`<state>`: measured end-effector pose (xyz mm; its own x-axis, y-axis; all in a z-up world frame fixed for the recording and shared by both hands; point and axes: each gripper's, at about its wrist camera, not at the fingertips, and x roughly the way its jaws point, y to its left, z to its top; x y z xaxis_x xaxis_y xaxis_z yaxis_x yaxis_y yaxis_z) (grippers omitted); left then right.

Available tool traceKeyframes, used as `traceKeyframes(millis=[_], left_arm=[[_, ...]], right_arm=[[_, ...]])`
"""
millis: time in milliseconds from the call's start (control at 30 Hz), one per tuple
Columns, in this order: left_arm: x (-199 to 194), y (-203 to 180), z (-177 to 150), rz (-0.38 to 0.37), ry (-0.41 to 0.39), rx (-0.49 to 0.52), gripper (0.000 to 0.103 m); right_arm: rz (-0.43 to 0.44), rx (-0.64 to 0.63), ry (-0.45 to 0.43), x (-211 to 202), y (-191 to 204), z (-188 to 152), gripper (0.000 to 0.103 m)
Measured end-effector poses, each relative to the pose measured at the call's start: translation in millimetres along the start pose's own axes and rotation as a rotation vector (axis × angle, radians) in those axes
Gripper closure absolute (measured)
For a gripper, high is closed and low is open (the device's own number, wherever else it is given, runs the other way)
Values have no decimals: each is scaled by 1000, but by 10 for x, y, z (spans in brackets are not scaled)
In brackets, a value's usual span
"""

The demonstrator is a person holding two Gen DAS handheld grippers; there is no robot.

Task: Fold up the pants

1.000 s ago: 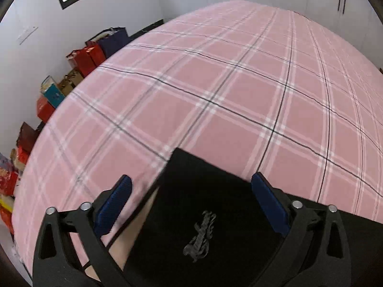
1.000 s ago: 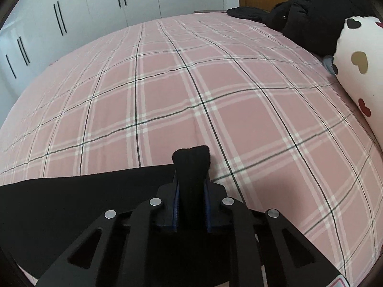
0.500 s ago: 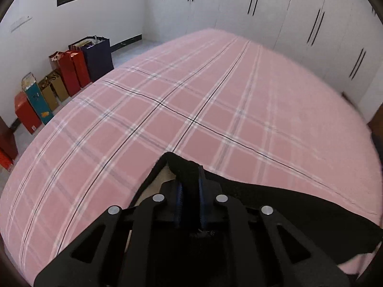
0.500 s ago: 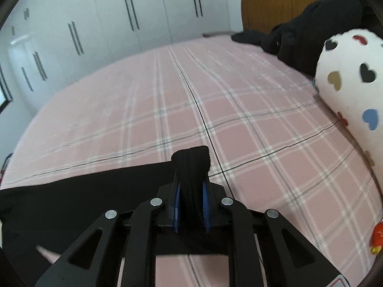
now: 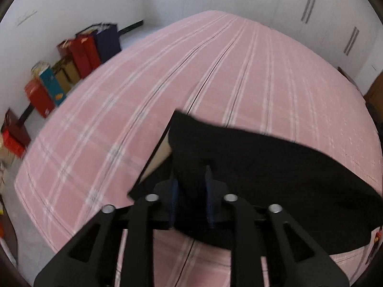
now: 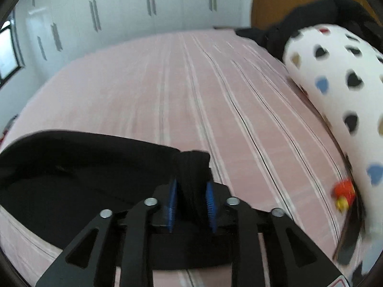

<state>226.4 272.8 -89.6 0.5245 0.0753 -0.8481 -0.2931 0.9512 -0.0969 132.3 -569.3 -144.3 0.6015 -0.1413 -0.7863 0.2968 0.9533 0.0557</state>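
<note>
On the left, the left gripper (image 5: pixel 191 191) has a bunched edge of the black pants (image 5: pixel 263 172) between its jaws, which have just been opening a little; whether they still pinch is unclear. On the right, the right gripper (image 6: pixel 190 198) has another fold between jaws also just easing apart. The pants hang between them, lifted above the pink checked bed (image 5: pixel 143 100). The cloth looks soft, light and limp, so it is best taken at corners or the waistband.
</note>
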Motion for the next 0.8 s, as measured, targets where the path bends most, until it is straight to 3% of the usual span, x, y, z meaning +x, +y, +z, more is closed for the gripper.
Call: traceKeyframes(millis=[67,100,167,200,333,467,533,567,600,667,733,800], left_arm=[[28,116,-163,-2,22,-74,71],[9,164,-212,-6,24,-110,58],[-77,279,-353,-34,22,-218,42],[-117,357,-412,-59,21,-289,39],[-77,431,-571,-235,63,-490,35],[245,468,-667,-373,191,-697,35],[387,435,-660,-394,237,-730,42],[412,431,-644,-408,227,-739,63],[416,398,-595,-426,212,-720,93],[327,393,-363,-461,166,-649,96],[31,397,-126,-420,75,-554,96],[-227,480,3,-413,12,-522,96]], right_arm=[[-30,55,-13,-120,-80,-109,70],[-33,72,-19,-176,-114,-134,66],[-20,103,-36,-366,-122,-244,61],[-15,105,-41,-466,-92,-311,59],[19,87,-35,-701,138,-564,49],[80,80,19,-776,481,-888,46],[106,84,38,-773,610,-974,46],[118,88,50,-776,672,-1023,46],[128,86,61,-773,726,-1056,46],[135,77,66,-816,828,-1089,46],[149,85,51,-917,888,-1091,46],[171,99,40,-955,847,-1088,40]])
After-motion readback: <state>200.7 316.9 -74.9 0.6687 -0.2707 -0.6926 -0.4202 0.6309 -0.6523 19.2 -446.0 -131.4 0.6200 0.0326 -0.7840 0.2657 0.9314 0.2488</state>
